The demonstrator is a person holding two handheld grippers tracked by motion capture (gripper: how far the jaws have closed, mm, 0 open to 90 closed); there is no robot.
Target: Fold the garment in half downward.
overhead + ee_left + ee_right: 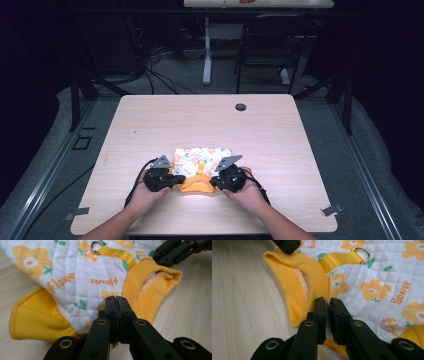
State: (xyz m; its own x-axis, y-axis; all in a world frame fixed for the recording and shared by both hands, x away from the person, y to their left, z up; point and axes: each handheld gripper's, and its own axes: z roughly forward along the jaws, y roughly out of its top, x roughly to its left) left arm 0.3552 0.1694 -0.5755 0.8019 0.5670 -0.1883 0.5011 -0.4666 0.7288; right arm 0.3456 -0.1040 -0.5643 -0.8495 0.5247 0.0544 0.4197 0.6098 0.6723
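Note:
A small quilted garment (pixel 202 154), white with orange flowers, lies flat on the table's near half. Its yellow ribbed collar (pixel 196 186) faces the person. A yellow strap with a metal ring (pixel 96 246) runs down from the collar. My left gripper (pixel 174 179) is shut on the garment's edge just left of the collar, jaws pressed together (pixel 116 299) over the fabric. On the collar's other side, my right gripper (pixel 214 181) pinches the garment's edge, jaws nearly touching (pixel 327 301) with cloth between them. A yellow sleeve cuff (pixel 32 320) sits beside the left jaws.
The wooden table (pixel 150 125) has a round cable hole (pixel 240 107) near its far edge. A black chair (pixel 270 45) and a desk leg (pixel 206 55) stand beyond it, with cables on the floor. Two hands rest near the front edge.

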